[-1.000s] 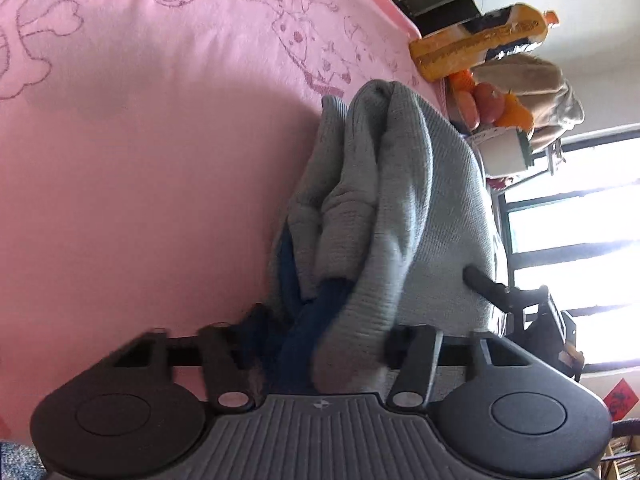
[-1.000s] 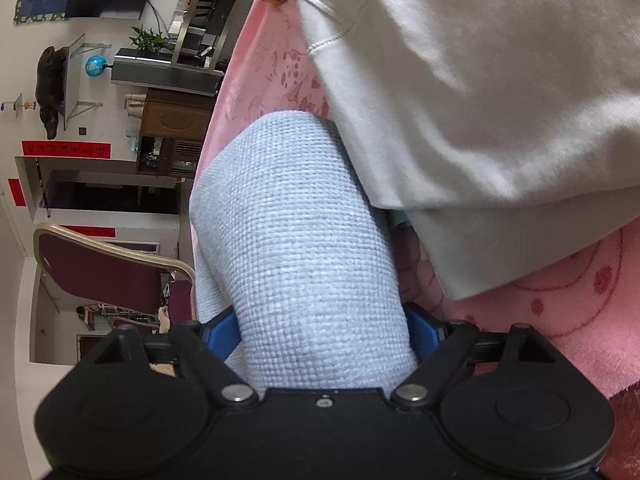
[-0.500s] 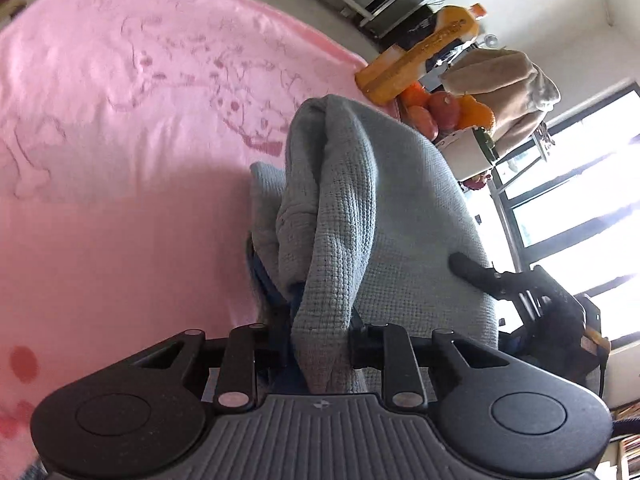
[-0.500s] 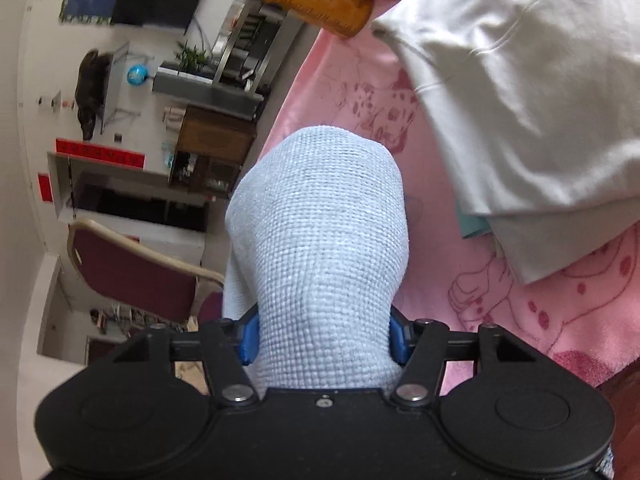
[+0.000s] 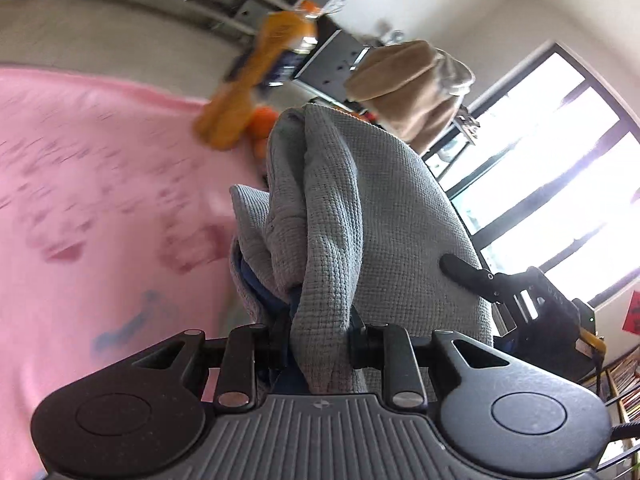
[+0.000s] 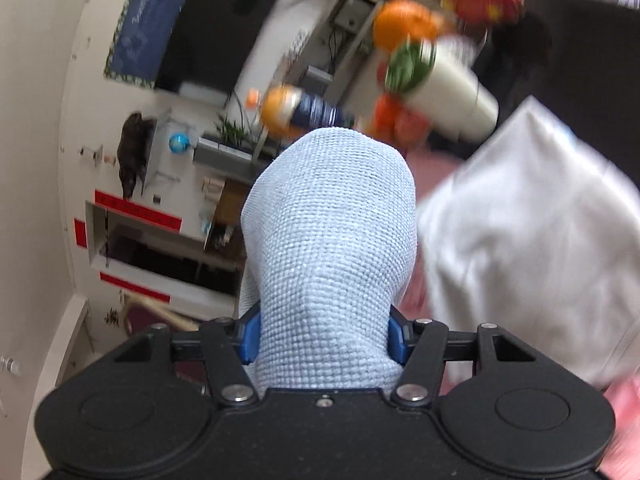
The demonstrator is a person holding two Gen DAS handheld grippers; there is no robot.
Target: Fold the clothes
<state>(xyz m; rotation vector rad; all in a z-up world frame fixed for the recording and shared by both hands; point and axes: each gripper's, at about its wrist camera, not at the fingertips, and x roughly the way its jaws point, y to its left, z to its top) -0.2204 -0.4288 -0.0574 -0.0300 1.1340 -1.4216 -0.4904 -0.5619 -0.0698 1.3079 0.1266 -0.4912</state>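
Note:
A grey waffle-knit garment [image 5: 360, 208] with a dark blue lining is bunched between the fingers of my left gripper [image 5: 318, 340], which is shut on it and holds it above the pink blanket [image 5: 100, 208]. My right gripper [image 6: 324, 340] is shut on another part of the same grey garment [image 6: 328, 232], which covers its blue pads. The right gripper's black body [image 5: 532, 304] shows at the right of the left wrist view, beside the cloth.
A folded cream-white garment [image 6: 532, 248] lies on the pink blanket to the right. Behind stand an orange bottle [image 5: 256, 92], oranges [image 6: 404, 26] and a white cup [image 6: 448, 88]. A tan garment [image 5: 404, 88] hangs near the window.
Both grippers have lifted and tilted upward with the grey garment. The blanket has dropped lower in both views and more of the room shows. The views are motion-blurred.

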